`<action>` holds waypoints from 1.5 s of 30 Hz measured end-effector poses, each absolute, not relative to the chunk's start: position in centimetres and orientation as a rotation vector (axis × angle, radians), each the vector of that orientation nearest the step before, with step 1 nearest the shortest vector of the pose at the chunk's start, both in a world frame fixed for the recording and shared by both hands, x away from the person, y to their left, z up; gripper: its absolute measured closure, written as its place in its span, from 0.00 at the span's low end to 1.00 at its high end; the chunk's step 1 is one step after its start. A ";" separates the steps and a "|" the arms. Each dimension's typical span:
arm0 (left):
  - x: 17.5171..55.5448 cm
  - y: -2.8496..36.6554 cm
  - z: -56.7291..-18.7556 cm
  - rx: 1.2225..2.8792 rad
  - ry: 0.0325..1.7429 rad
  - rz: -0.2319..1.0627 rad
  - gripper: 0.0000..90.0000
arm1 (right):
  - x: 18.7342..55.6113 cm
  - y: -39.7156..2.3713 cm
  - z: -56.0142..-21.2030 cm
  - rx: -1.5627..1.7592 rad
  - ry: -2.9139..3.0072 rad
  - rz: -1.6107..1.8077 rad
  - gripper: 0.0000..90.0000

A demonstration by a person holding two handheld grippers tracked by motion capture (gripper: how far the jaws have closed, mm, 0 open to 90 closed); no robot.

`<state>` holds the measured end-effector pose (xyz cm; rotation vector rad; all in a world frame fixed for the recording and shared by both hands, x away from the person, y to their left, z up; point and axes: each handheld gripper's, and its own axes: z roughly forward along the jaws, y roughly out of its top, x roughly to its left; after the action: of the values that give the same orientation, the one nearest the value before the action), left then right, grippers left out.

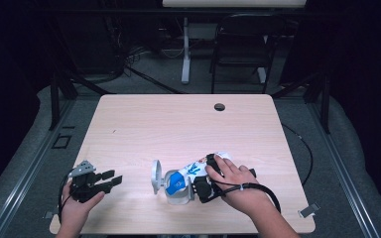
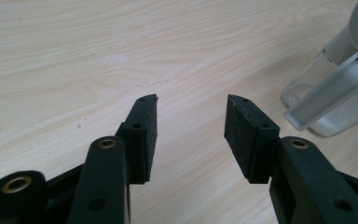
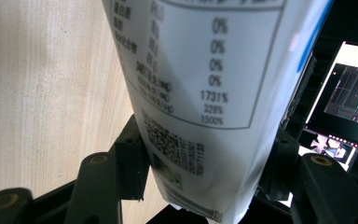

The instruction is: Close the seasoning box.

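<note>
Left gripper (image 1: 110,179) idle at near-left table (image 1: 144,124) edge, jaws spread on nothing. Clear lidded container (image 1: 171,186) near centre, lid open. Right gripper (image 1: 202,184) clamped on white-and-blue pouch (image 1: 191,171), tilted into container: judged pouring step. Next: hold tilt steady. Label legible: "0%", "1731%", "1500%", QR code.

Bench (image 1: 188,124) bare across the far half and middle, from the left edge to the right, broken only by a small dark cable hole (image 1: 220,106) near the far edge. Near edge crowded at centre: clear jug (image 1: 171,186) with open lid, and a white-and-blue packet (image 1: 191,173) tipped at its mouth in the right claw (image 1: 203,186). Left claw (image 1: 110,179), jaws apart, has bare wood between itself and the jug.
</note>
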<state>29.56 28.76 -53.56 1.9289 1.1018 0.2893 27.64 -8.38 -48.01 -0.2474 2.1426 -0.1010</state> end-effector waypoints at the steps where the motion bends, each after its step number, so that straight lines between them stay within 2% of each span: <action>1: 29.6 28.8 -53.6 1.928 1.103 0.289 0.61 | 27.6 -8.4 -48.0 -0.248 2.142 -0.100 0.50; 45: 29.6 28.8 -53.8 1.925 1.110 0.289 0.61 | 27.5 -8.1 -47.8 -0.267 2.117 -0.139 0.52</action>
<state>29.55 28.82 -53.76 1.9252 1.1104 0.2893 27.50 -8.10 -47.83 -0.2665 2.1167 -0.1389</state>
